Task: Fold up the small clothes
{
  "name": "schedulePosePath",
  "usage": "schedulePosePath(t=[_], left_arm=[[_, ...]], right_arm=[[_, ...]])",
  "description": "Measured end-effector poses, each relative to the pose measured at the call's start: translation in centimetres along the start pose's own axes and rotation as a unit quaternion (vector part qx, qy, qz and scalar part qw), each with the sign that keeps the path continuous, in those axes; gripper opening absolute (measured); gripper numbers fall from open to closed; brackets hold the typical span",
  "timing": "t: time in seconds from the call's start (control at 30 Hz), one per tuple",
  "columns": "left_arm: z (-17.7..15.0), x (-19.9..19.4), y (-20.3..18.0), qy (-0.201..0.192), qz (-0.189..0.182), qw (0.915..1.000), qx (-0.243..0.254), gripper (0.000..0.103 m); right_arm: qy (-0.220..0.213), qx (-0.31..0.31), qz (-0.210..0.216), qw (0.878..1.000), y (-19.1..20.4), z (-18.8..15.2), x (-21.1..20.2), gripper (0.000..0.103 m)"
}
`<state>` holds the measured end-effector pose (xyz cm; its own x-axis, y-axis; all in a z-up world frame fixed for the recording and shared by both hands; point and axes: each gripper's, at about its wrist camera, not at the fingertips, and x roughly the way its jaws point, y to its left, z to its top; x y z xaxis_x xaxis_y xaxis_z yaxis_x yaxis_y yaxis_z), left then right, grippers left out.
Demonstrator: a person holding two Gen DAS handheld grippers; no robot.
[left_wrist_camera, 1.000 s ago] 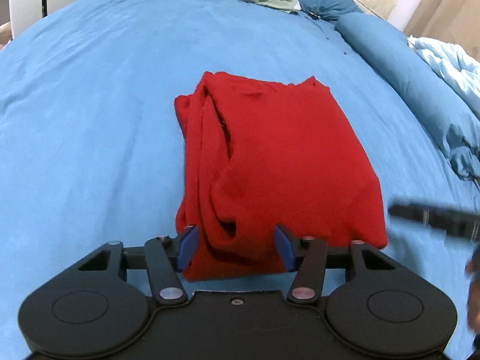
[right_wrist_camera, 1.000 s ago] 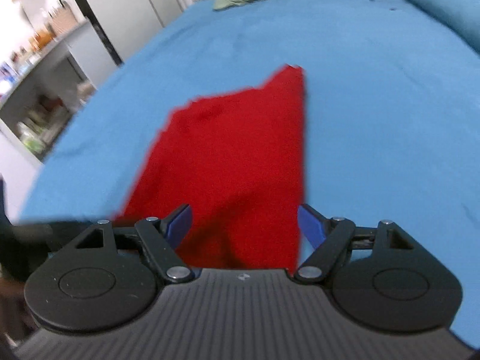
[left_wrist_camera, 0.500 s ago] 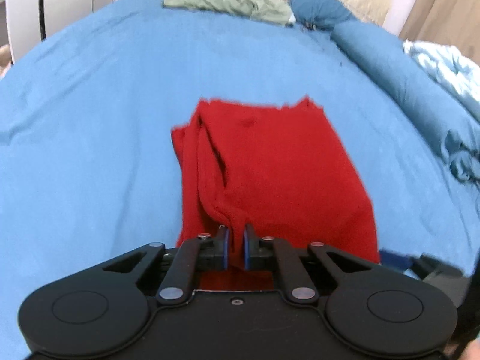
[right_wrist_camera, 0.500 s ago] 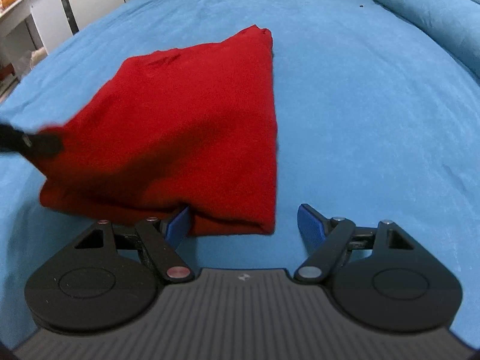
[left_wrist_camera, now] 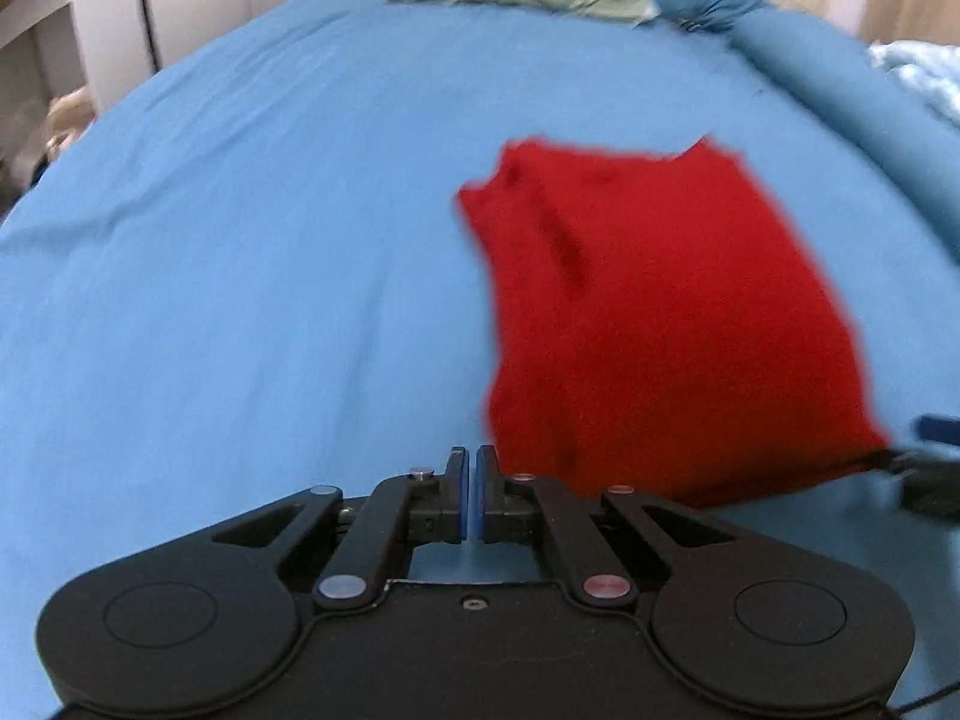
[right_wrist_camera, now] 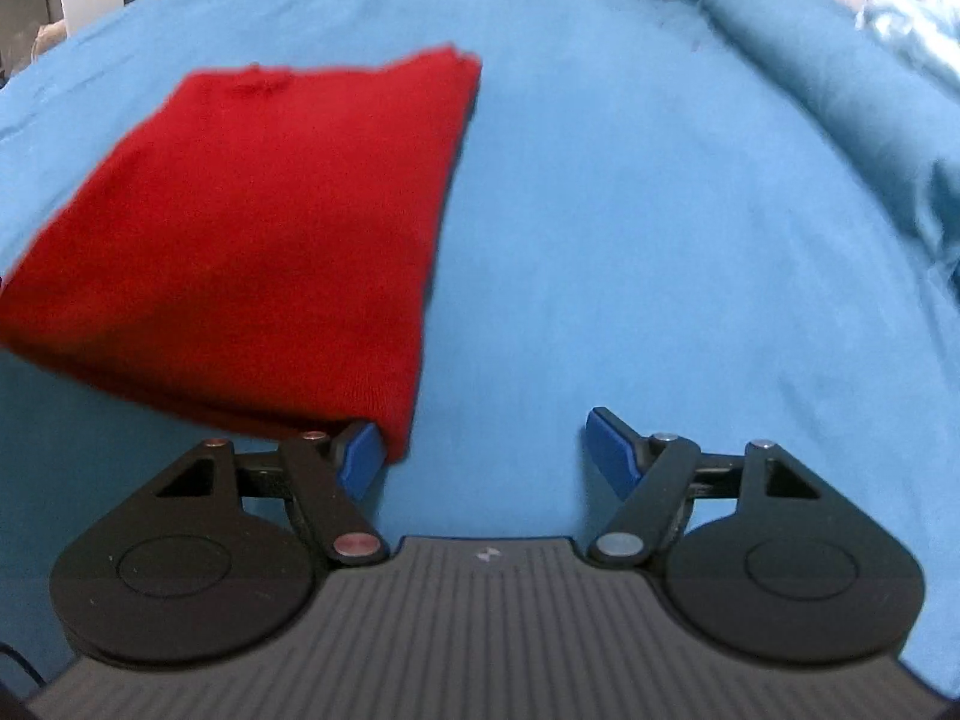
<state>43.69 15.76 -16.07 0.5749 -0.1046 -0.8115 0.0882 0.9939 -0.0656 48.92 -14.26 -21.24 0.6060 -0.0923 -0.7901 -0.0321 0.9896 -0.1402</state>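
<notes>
Blue bed (left_wrist_camera: 240, 300) carried folded red garment (left_wrist_camera: 660, 312), lying right of your clenched, empty left claw (left_wrist_camera: 471, 495); your right claw (right_wrist_camera: 486, 450), spread wide, sat nearer, left pad touching garment's near corner.

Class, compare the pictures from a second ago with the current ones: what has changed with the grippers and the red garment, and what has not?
The left gripper closed on the red garment's near edge, then slipped off leftward; its jaws are shut on nothing now. The right gripper moved rightward, jaws open throughout. The garment stays folded on the blue bedsheet.
</notes>
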Motion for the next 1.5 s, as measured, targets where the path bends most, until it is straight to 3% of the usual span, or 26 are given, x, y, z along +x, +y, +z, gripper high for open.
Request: schedulePosePath(t=[0.1, 0.23, 0.27, 0.33, 0.4, 0.43, 0.57, 0.67, 0.77, 0.97, 1.03, 1.07, 1.13, 1.17, 1.23, 1.3, 1.5], left_arm=[[-0.2, 0.3, 0.9, -0.005, -0.014, 0.9991, -0.039, 0.003], [0.4, -1.6, 0.2, -0.015, -0.004, 0.9998, -0.011, 0.005], [0.7, -2.1, -0.1, -0.019, -0.007, 0.9998, -0.001, 0.01], [1.5, -3.3, -0.4, -0.029, -0.014, 0.9993, 0.021, 0.033], [2.8, -4.3, -0.8, -0.042, -0.021, 0.9982, 0.037, 0.07], [3.6, -4.7, -1.0, -0.052, -0.027, 0.9974, 0.041, 0.074], [6.7, -4.1, -1.3, -0.05, -0.066, 0.9957, 0.042, 0.095], [8.7, -1.2, -1.7, -0.013, -0.105, 0.9938, 0.032, 0.095], [9.8, 2.0, -1.8, 0.012, -0.114, 0.9933, 0.015, 0.095], [10.2, 6.0, -1.3, 0.038, -0.121, 0.9917, -0.018, 0.087], [10.0, 6.8, -1.2, 0.045, -0.128, 0.9905, -0.024, 0.077], [9.9, 7.2, -1.2, 0.051, -0.134, 0.9892, -0.03, 0.072], [9.7, 7.6, -1.1, 0.052, -0.138, 0.9881, -0.043, 0.07], [9.7, 7.7, -1.2, 0.052, -0.139, 0.9877, -0.047, 0.063], [9.8, 7.4, -1.4, 0.052, -0.137, 0.9878, -0.052, 0.047], [10.1, 6.9, -1.9, 0.051, -0.129, 0.9888, -0.054, 0.034], [11.1, 4.4, -3.9, 0.026, -0.117, 0.9921, -0.039, 0.026]], right_arm=[[0.001, 0.0, 0.022, 1.0, -0.8, 0.3, -0.1, 0.087], [-0.004, -0.009, 0.058, 0.998, -1.3, 0.1, -2.3, 0.088], [-0.002, -0.006, 0.069, 0.998, -1.7, 0.2, -2.9, 0.088], [-0.002, 0.01, 0.092, 0.996, -2.8, 0.9, -4.0, 0.091], [-0.005, 0.031, 0.121, 0.992, -3.7, 2.4, -5.4, 0.099], [-0.007, 0.044, 0.138, 0.989, -4.4, 3.4, -6.3, 0.103], [-0.007, 0.073, 0.186, 0.98, -6.3, 7.5, -7.8, 0.103], [0.026, 0.074, 0.208, 0.975, -6.9, 10.6, -6.3, 0.103], [0.052, 0.087, 0.231, 0.968, -6.8, 12.3, -2.8, 0.103], [0.097, 0.123, 0.256, 0.954, -5.3, 12.7, 3.9, 0.103], [0.101, 0.126, 0.26, 0.952, -4.8, 12.6, 5.4, 0.103], [0.105, 0.129, 0.262, 0.951, -4.5, 12.5, 6.1, 0.1], [0.119, 0.13, 0.264, 0.948, -4.0, 12.3, 7.4, 0.082], [0.12, 0.126, 0.264, 0.949, -3.7, 12.3, 7.9, 0.076], [0.114, 0.112, 0.272, 0.949, -3.3, 12.5, 8.0, 0.054], [0.104, 0.095, 0.273, 0.952, -2.8, 12.9, 7.4, 0.045], [0.064, 0.073, 0.281, 0.955, -3.4, 13.7, 4.3, 0.042]])
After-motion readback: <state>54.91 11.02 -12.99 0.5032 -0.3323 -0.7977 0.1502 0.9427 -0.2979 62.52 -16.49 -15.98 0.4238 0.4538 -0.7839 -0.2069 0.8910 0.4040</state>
